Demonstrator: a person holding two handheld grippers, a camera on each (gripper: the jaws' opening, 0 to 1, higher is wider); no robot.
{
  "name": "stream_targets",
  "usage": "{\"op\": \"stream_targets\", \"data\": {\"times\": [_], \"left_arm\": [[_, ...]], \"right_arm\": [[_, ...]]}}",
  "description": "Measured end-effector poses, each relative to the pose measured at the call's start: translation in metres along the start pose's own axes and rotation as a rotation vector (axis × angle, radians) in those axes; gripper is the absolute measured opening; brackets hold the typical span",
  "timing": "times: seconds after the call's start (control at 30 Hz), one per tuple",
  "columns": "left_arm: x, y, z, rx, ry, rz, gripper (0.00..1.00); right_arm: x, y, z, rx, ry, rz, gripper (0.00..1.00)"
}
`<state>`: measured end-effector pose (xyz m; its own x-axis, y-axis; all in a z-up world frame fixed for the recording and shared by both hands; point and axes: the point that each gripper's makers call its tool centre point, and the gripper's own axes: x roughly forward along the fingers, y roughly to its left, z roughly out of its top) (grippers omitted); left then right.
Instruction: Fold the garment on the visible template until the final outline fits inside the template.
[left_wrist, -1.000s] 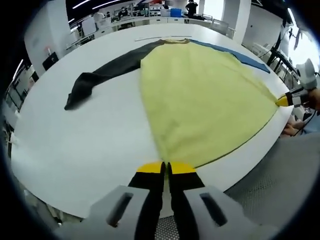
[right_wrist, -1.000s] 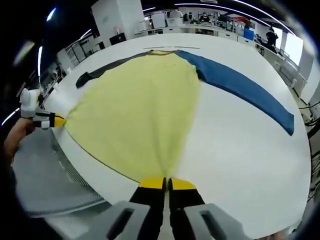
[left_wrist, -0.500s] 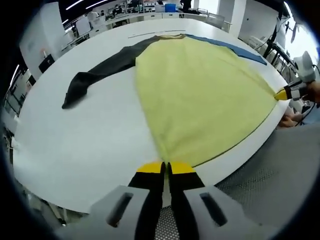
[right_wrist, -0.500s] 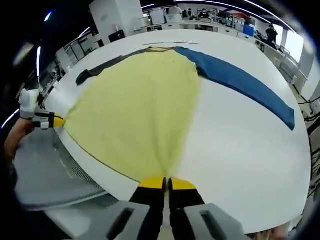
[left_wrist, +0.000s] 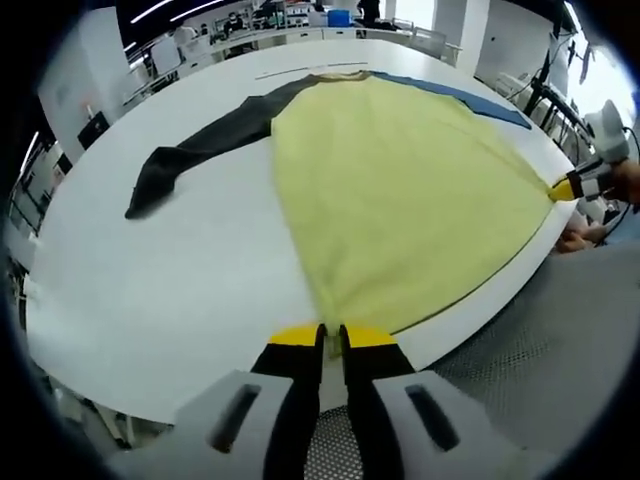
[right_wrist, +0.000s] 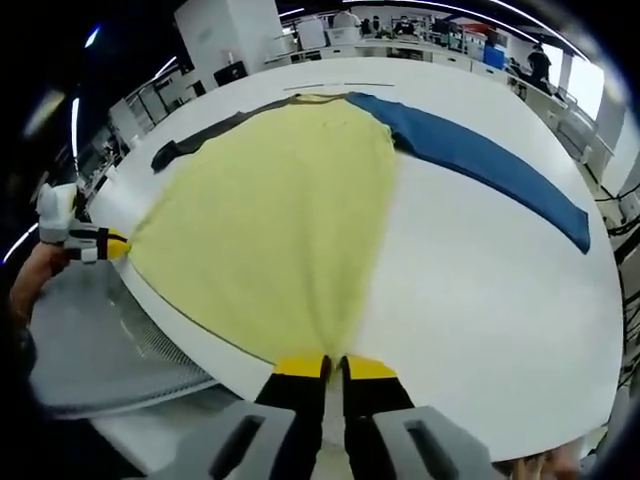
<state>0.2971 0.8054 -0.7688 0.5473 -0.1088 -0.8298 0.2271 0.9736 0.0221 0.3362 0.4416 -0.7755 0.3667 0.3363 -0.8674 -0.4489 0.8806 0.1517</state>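
Left gripper view: the left gripper (left_wrist: 331, 338) sits at the near table edge, jaws almost together with a thin gap, the garment's (left_wrist: 400, 190) hem corner pinched between the yellow tips. Right gripper view: the right gripper (right_wrist: 334, 367) likewise clamps the other hem corner, jaws nearly closed on the cloth. The pale yellow body of the garment lies spread flat on the white table (left_wrist: 170, 280), fanning out from each grasped corner, its hem running along the near table edge. A grey mesh surface (right_wrist: 90, 340) lies below that edge. Beyond the body, a black sleeve (left_wrist: 195, 150) stretches out to one side and a blue sleeve (right_wrist: 480, 165) to the other, both flat on the table. The collar lies at the far end. Workbenches and people stand in the background, too small to detail
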Motion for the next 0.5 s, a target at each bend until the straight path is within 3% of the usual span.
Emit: {"op": "stream_targets", "data": {"times": [0.1,0.3,0.37,0.5], "left_arm": [[-0.003,0.001,0.009,-0.047,-0.066,-0.014,0.16],[-0.01,0.004,0.021,-0.094,-0.13,-0.032,0.33],[-0.012,0.006,0.026,-0.118,-0.151,-0.026,0.38],[-0.015,0.006,0.037,-0.092,-0.2,-0.018,0.48]], "right_arm": [[-0.003,0.002,0.008,0.07,-0.054,0.031,0.23],[-0.01,0.0,0.022,0.08,-0.106,0.053,0.47],[-0.013,-0.003,0.03,0.091,-0.133,0.057,0.51],[-0.02,-0.012,0.046,0.098,-0.205,0.046,0.6]]}}
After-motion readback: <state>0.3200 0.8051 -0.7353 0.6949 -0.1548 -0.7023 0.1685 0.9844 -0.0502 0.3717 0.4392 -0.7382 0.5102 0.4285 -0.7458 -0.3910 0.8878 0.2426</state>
